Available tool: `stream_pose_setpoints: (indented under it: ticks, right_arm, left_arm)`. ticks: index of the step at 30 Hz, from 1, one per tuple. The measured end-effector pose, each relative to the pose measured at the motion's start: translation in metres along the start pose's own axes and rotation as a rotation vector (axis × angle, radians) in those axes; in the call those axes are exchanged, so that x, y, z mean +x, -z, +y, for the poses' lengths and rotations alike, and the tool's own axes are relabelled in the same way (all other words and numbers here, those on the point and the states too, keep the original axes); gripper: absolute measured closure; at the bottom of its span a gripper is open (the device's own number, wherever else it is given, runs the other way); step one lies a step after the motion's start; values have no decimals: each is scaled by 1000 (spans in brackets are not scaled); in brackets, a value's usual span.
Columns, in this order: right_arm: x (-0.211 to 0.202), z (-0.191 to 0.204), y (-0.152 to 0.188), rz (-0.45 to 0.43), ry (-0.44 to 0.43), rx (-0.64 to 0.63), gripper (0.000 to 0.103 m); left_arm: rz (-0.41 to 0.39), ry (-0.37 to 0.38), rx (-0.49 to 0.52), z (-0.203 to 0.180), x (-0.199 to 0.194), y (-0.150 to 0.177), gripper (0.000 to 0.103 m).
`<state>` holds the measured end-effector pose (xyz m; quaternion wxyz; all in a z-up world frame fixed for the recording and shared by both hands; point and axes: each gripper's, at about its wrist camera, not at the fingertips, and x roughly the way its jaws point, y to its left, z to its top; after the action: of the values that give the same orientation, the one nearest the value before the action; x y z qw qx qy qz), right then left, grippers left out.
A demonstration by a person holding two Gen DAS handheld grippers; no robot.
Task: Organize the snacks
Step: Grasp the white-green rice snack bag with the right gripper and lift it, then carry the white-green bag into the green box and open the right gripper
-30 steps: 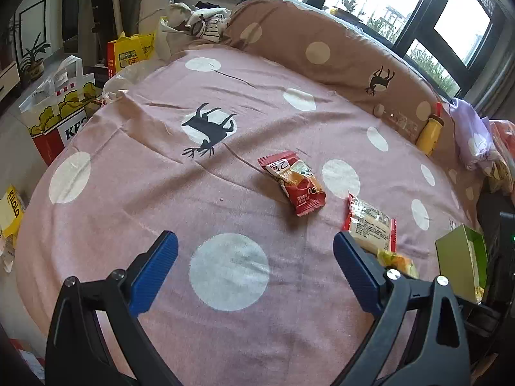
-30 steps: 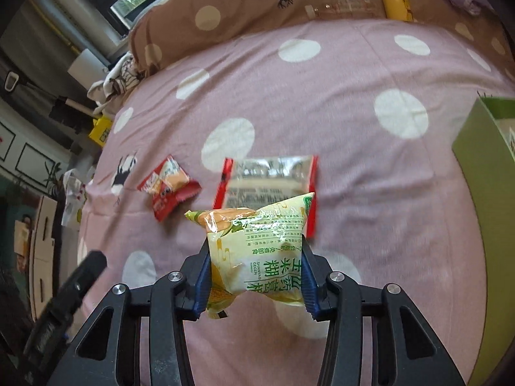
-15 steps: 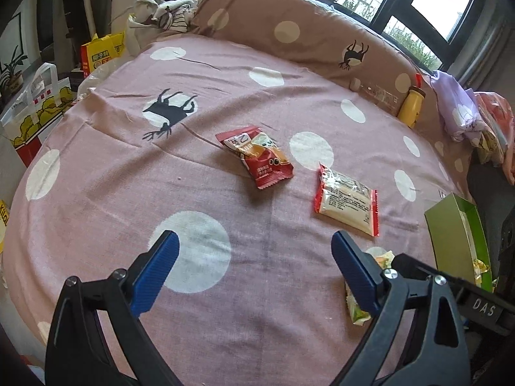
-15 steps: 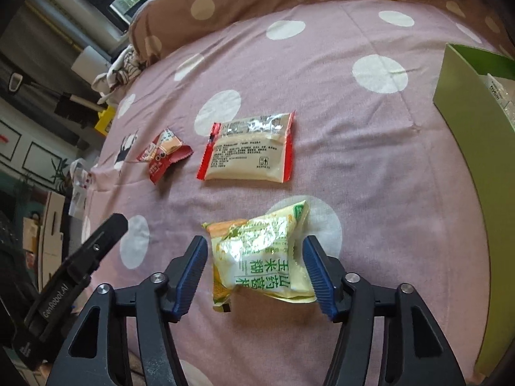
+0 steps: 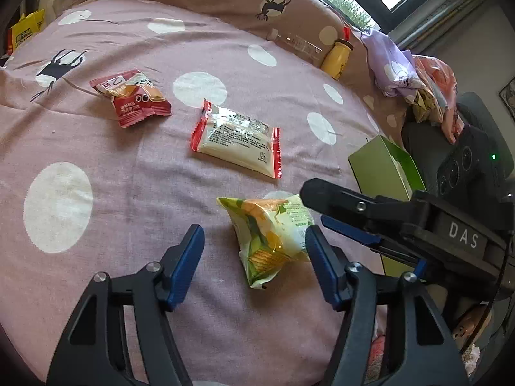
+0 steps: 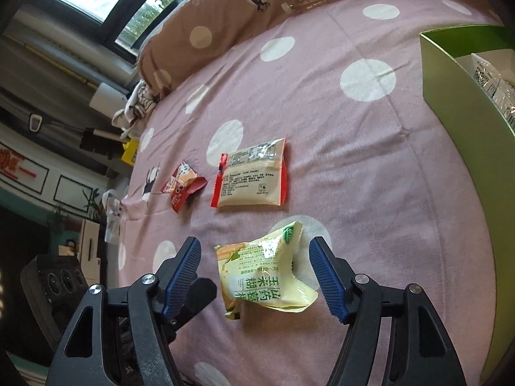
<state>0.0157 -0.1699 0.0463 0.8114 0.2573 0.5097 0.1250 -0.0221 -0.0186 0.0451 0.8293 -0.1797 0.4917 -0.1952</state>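
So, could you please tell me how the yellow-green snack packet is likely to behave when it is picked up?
The yellow-green snack packet looks puffy and crinkled, so it would probably squash and flex between fingers. Its glossy film may be slippery. It seems light for its size, so a push would likely slide it along the bedspread.

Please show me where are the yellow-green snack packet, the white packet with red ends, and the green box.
yellow-green snack packet (image 6: 264, 273): right wrist view, on its printed front.
white packet with red ends (image 5: 236, 138): left wrist view, on its pale middle panel.
green box (image 6: 457, 103): right wrist view, on its outer side wall.
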Motion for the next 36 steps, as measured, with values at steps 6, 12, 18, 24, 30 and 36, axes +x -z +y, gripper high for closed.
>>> stream_pose_setpoints:
  ticks: [6,12,18,24,30,36]
  right_arm:
    - [13,0,4,35,-8,-7,34]
    - [30,1,8,83,-10,-9,40]
    - [21,11,12,60,8,-56,40]
    - [-8,20,10,-44,5,-100,40]
    - [-63,15,3,-225,-18,-110,40]
    - [-114,-18,-8,-377,-11,-42,40]
  left_arm:
    - [38,23,1,-4,16,3,50]
    - [51,15,24,-6,23,5,58]
    - [-6,10,87,-17,15,7,60]
    - [-146,19,206,-45,-6,3,63]
    - [-263,71,342,-90,-19,-8,63]
    - [-266,141,450,-145,-3,-18,63]
